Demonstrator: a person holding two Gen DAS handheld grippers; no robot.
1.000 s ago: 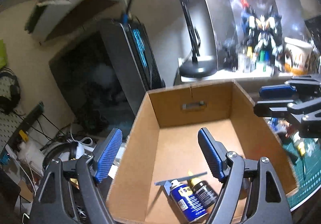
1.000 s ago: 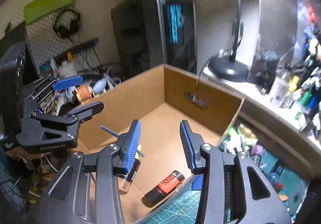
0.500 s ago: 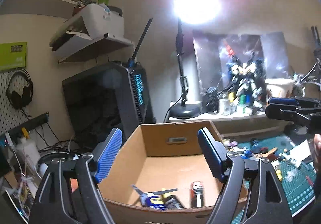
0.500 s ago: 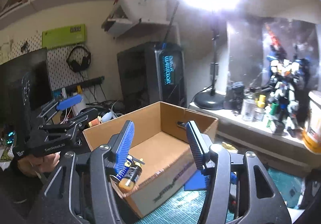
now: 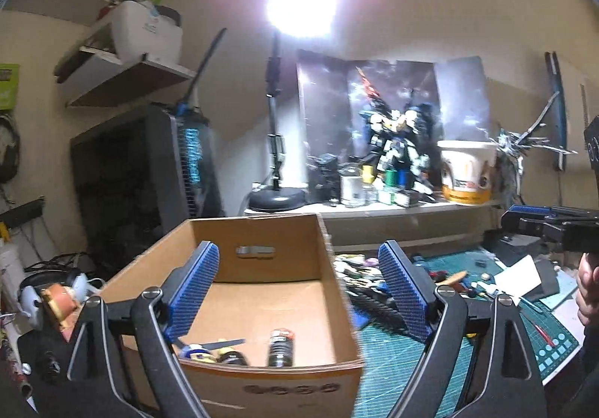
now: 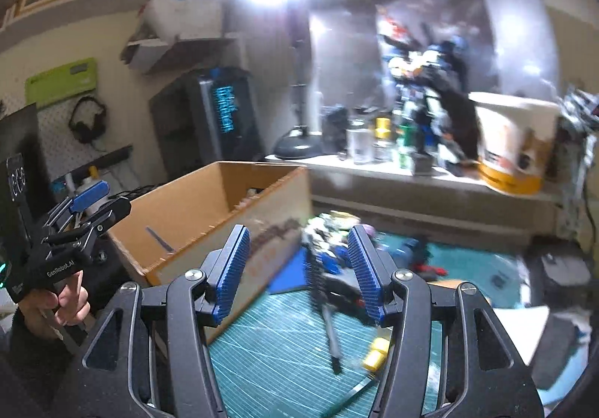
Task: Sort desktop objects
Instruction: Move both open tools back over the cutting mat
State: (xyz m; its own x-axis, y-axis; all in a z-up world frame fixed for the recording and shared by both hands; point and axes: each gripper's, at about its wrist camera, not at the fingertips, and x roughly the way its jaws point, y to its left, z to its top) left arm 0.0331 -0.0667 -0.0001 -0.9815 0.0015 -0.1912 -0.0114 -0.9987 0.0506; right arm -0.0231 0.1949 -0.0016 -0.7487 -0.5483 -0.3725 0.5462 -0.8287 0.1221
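A cardboard box sits at lower centre of the left wrist view, open-topped, with a spray can and two small bottles lying against its near wall. The left gripper hangs above it, fingers spread and empty. The right gripper, also spread and empty, hovers over a green cutting mat beside the box, where a blurred dark tool and scattered small parts lie. A desk lamp glares behind.

Only "GenRobot.AI" reads clearly, printed on the left claw body.
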